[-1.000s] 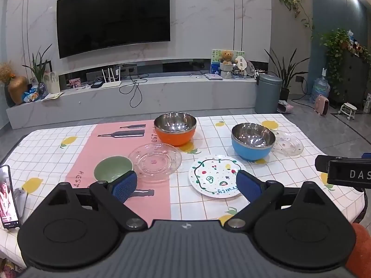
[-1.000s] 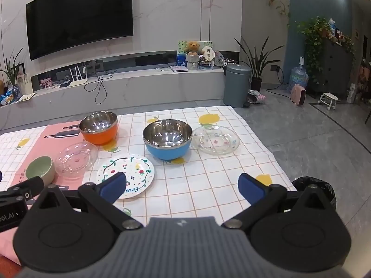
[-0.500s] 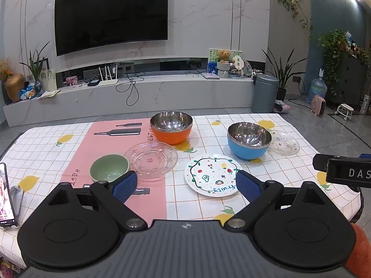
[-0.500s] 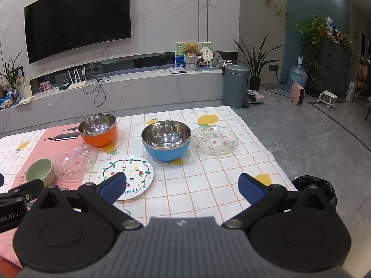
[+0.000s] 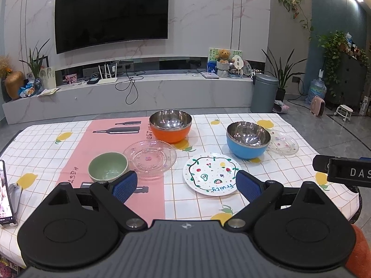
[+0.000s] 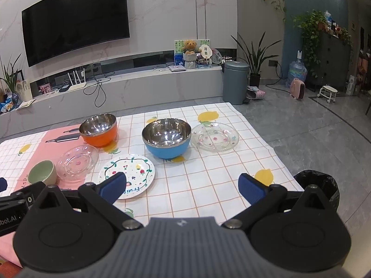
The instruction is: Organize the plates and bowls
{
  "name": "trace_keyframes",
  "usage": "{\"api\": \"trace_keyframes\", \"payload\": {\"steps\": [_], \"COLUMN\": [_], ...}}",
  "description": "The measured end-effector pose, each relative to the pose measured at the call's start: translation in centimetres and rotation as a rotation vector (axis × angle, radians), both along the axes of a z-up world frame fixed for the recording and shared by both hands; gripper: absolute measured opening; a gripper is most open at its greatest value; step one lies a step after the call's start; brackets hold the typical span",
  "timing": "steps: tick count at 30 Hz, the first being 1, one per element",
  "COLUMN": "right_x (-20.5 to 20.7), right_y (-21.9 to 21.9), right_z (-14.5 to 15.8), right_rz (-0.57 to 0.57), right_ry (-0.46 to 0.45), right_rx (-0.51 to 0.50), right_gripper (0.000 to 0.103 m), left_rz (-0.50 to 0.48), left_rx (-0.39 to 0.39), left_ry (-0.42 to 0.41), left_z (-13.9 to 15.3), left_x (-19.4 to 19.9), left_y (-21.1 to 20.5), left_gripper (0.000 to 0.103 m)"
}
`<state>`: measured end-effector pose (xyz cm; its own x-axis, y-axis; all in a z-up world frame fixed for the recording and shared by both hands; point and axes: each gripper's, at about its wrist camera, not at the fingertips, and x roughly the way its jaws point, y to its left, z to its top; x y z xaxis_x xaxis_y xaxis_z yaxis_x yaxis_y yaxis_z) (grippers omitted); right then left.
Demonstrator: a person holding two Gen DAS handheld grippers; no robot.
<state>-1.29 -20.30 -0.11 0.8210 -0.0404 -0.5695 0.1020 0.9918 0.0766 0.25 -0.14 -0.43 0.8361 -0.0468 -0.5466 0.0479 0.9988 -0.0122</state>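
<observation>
**Both grippers held wide apart above the near table edge, nothing gripped**

The left gripper (image 5: 185, 185) is held over the near edge of the table (image 5: 301, 125), its jaws spread wide with nothing between them. The right gripper (image 6: 183, 186) is likewise held released and empty, and part of its body is seen at 3 o'clock in the left wrist view.

Six dishes are laid out on the checked, lemon-printed tablecloth. In the left wrist view, a small green bowl (image 5: 108, 169) is found at 10 o'clock from the gripper's centre, just behind the left fingertip (image 5: 124, 186). A clear glass plate (image 5: 149, 158) is set just beside it, at 11 o'clock, on the pink placemat (image 5: 97, 143). An orange bowl with a steel lining (image 5: 170, 125) is placed behind that plate, near 12 o'clock, upright. A white plate painted with fruit (image 5: 212, 173) is seen at 1 o'clock, close to the right fingertip (image 5: 247, 185). A blue steel-lined bowl (image 5: 248, 139) stands at 2 o'clock, and a second clear plate (image 5: 284, 142) lies just beside it on its far right; whether the two touch cannot be told.

In the right wrist view the painted plate is partly covered by the left fingertip (image 6: 113, 186). A phone (image 5: 4, 199) is propped at 9 o'clock on the table's left edge.
</observation>
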Motion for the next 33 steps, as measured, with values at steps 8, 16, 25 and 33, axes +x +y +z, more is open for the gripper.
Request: {"api": "trace_keyframes", "payload": {"steps": [8, 16, 25, 33], "right_x": [-0.26, -0.38, -0.44, -0.5], "right_y": [-0.02, -0.03, 0.1, 0.08], "right_z": [0.17, 0.09, 0.14, 0.16], "right_rz": [-0.003, -0.007, -0.004, -0.002], "right_ry": [-0.012, -0.015, -0.018, -0.017], "right_rx": [0.006, 0.008, 0.008, 0.009], "right_gripper": [0.101, 0.101, 0.101, 0.101], "left_rz": [-0.001, 0.0, -0.002, -0.003], "left_rx": [-0.007, -0.009, -0.009, -0.008], "left_ry": [0.002, 0.002, 0.002, 0.001], "left_z": [-0.07, -0.09, -0.18, -0.16], "left_x": [0.05, 0.0, -0.04, -0.03], "left_y": [0.03, 0.05, 0.04, 0.04], "left_gripper": [0.103, 0.103, 0.103, 0.103]}}
